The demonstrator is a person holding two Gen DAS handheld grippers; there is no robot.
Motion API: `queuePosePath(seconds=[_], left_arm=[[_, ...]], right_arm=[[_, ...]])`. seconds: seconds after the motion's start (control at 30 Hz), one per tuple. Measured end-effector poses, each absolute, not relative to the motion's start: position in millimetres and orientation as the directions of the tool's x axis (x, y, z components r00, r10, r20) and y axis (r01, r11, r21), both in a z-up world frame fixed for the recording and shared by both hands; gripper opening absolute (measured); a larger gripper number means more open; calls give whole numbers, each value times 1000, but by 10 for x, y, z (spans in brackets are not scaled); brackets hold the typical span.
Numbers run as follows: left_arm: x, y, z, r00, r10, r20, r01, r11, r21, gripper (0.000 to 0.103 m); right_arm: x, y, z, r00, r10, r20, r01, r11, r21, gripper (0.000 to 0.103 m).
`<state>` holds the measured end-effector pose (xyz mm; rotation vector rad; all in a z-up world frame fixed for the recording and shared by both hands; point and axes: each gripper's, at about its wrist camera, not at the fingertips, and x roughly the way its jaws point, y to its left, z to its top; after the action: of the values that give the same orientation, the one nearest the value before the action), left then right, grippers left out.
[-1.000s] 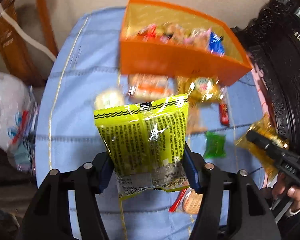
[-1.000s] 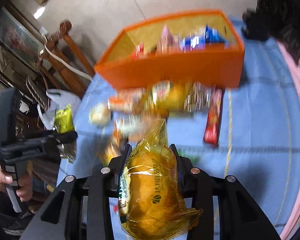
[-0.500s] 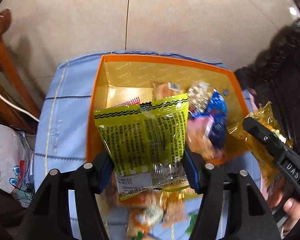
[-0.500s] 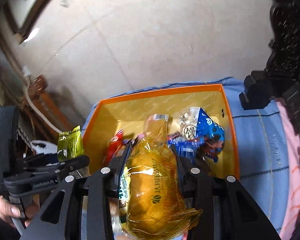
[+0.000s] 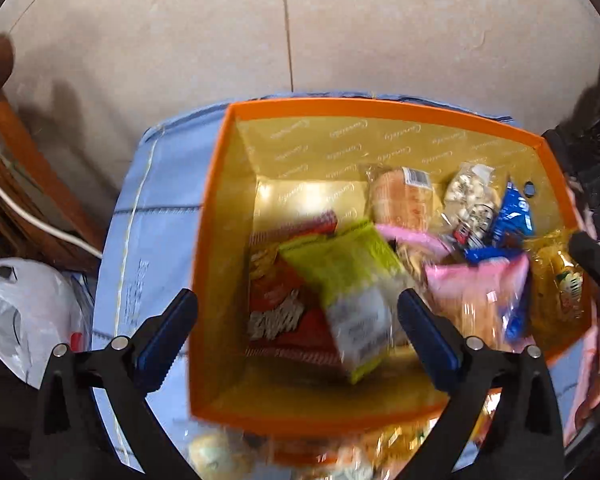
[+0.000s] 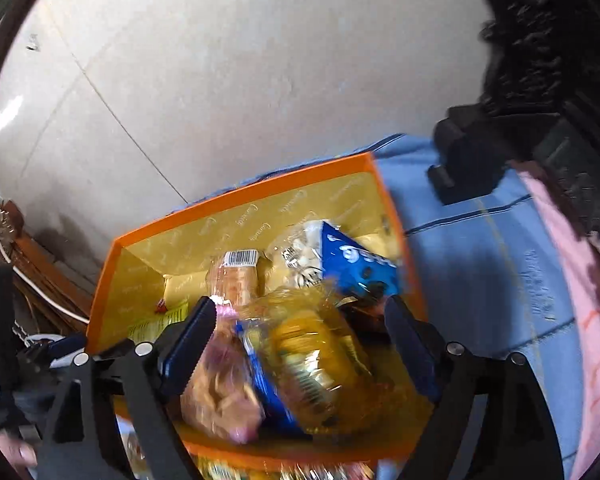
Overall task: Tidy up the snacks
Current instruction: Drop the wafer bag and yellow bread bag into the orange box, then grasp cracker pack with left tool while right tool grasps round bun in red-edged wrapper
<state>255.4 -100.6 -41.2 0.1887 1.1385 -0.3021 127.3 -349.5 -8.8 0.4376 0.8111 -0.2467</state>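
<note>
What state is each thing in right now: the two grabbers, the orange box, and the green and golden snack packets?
Left gripper: jaws wide, just opened, gripping nothing.
Right gripper: jaws wide, just opened, gripping nothing.
Yellow-green snack packet: released, blurred, dropping into the box over a red packet.
Golden transparent snack bag: released, blurred, among the snacks in the box.
Orange cardboard box with gold lining: open-topped, partly filled with packets.

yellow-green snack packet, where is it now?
Left wrist view: yellow-green snack packet sits inside the orange box, centre-left, on the red packet, between the open left gripper fingers, untouched.
</note>
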Motion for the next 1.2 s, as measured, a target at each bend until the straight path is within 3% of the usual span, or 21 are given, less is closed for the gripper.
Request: queuePosePath(seconds=[0.13,0.23,0.47,0.73,1.1,1.17,1.2], left_arm=[[2211,-644,-232,425,-161,-891,325,946,-16,98],[1862,-308,-320,398,-149,-905,303,953,-23,98],[1185,242,-878,221,-122,-968,222,972,-72,98],[800,422,-1144,107,-108,-988,199,976,-85,98],[564,448,-1156,85,-94,-992,196,978,-76,98],[501,432,-1178,78,-85,-993,207,976,-67,98],[477,421,-1194,75,-81,-994,211,975,-64,98]], right_arm=[[610,-3314,34,688,-85,-720,338,917,214,99],[80,-3011,-118,638,-91,-765,279,953,119,99],[-761,-2100,-844,437,76,-896,49,993,109,99],[-1065,-1367,-1100,362,112,-926,-187,981,46,99],[-1104,-1091,-1526,270,77,-960,-289,957,-4,100],[-1107,-1089,-1505,275,68,-959,-292,956,-16,93],[-1117,-1099,-1482,280,57,-958,-289,957,-28,80]])
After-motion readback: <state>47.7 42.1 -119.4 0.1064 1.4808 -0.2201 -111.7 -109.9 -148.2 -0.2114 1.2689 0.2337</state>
